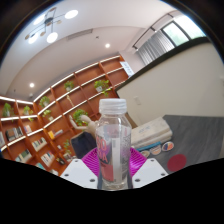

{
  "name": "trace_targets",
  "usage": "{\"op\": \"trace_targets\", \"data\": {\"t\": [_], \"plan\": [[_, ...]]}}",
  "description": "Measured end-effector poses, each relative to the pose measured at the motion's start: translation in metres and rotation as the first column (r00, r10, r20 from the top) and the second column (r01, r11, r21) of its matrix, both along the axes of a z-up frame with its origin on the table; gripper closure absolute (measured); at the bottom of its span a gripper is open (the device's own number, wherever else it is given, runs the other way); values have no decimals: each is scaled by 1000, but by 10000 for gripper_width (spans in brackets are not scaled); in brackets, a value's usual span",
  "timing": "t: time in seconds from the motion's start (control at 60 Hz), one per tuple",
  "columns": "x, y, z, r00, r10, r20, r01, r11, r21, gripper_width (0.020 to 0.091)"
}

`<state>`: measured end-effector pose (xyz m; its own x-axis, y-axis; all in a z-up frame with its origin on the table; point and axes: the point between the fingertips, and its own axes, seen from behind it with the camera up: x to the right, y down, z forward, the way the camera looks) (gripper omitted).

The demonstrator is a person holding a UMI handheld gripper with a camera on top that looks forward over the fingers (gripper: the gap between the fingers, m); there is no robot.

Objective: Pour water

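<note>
A clear plastic water bottle [113,140] with a white cap [113,103] and a red-and-white label stands upright between my fingers. My gripper [113,162] is shut on the bottle: both magenta pads [92,160] press against its lower body. The bottle is held up in the air, well above the floor. Water fills the bottle's lower part, as far as I can tell.
Wooden bookshelves [60,105] with plants and books run along the wall beyond the bottle. A white partition wall [170,85] stands ahead on the other side, with stacked boxes [150,133] and a red object [168,146] at its foot. Ceiling lights [50,25] shine overhead.
</note>
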<state>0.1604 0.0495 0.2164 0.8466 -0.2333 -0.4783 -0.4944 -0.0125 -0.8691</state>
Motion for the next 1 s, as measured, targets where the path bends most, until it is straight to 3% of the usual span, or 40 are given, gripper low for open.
{"op": "trace_targets", "data": {"t": [0.167,0.267,0.3,0.317,0.6,0.733,0.933,1.0], "plan": [[107,-27,-27,909,-188,373,264,951,-164,731],[155,-30,-54,873,-240,424,351,913,-207,733],[178,-22,-80,865,-251,434,368,906,-209,734],[169,-26,-69,864,-254,435,375,901,-218,732],[196,-5,-133,875,-257,409,379,891,-250,731],[193,1,-139,870,-255,422,368,906,-211,726],[190,-3,-141,870,-241,431,364,902,-232,596],[186,-7,-147,871,-215,441,354,898,-261,448]]}}
